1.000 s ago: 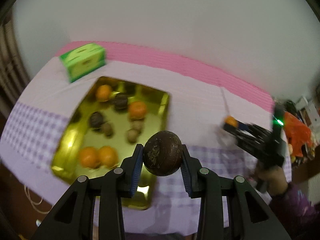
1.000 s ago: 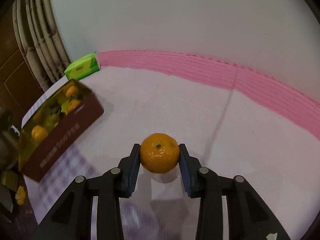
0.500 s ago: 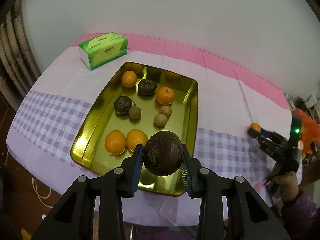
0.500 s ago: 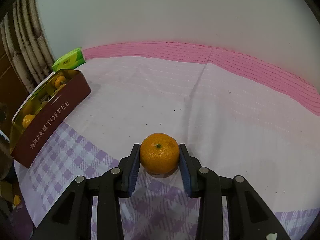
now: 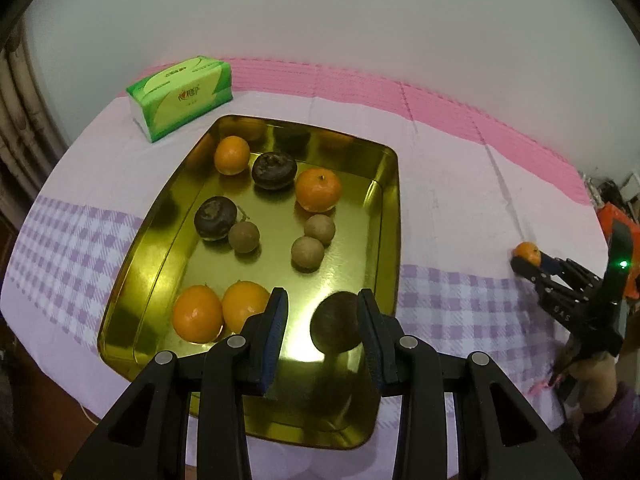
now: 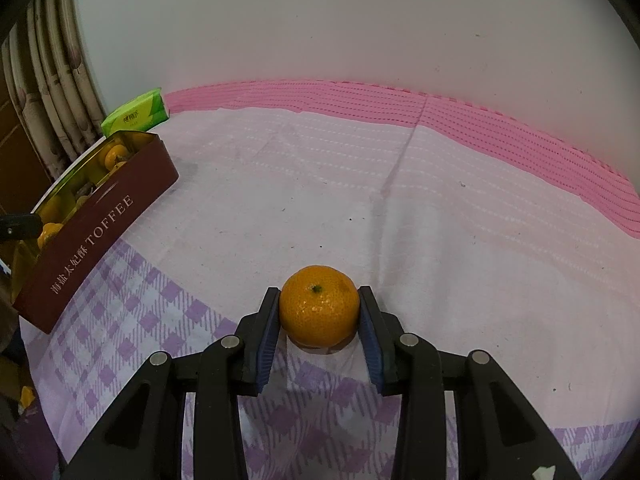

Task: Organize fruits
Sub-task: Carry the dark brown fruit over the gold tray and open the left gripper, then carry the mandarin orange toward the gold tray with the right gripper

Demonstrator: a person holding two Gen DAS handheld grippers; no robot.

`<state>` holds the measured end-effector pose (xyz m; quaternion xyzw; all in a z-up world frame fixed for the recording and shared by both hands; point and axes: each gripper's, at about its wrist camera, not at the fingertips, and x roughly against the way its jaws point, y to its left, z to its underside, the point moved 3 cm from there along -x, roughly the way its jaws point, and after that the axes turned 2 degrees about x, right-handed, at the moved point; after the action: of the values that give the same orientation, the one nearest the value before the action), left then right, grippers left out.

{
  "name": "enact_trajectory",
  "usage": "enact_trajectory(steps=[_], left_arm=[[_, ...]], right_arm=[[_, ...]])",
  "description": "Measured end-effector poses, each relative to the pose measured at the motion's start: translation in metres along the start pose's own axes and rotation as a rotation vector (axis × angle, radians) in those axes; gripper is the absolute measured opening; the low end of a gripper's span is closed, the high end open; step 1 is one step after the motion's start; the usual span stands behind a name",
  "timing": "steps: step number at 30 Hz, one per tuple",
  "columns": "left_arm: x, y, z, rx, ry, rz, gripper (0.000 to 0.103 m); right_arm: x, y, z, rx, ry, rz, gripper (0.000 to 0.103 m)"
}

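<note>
Jaws of the left gripper (image 5: 322,334) have sprung apart since half a second ago, letting go the dark brown fruit (image 5: 335,322), which now sits blurred against the right pad, dropping toward the near right corner of the gold tray (image 5: 394,200). That fruit looks as good as delivered. On the right gripper (image 6: 319,322), the jaws stay clamped on the mandarin (image 6: 319,306), low over the counter (image 6: 280,184), well right of the tray, probably next to go in.
</note>
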<state>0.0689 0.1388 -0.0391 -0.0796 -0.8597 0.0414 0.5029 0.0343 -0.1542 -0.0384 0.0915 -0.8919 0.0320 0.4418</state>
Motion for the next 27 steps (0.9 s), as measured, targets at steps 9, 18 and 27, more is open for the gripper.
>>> enact_trajectory(steps=[9, 18, 27], left_arm=[[0.006, 0.015, -0.001, 0.053, -0.014, 0.0, 0.037], [0.041, 0.022, 0.011, 0.105, -0.054, -0.061, 0.06], [0.059, 0.009, 0.029, -0.006, -0.092, -0.191, 0.069]], right_arm=[[0.0, 0.0, 0.0, 0.0, 0.0, 0.001, 0.036], [0.001, -0.001, 0.0, -0.007, -0.002, -0.016, 0.036], [0.009, 0.008, 0.004, -0.032, 0.029, -0.044, 0.035]])
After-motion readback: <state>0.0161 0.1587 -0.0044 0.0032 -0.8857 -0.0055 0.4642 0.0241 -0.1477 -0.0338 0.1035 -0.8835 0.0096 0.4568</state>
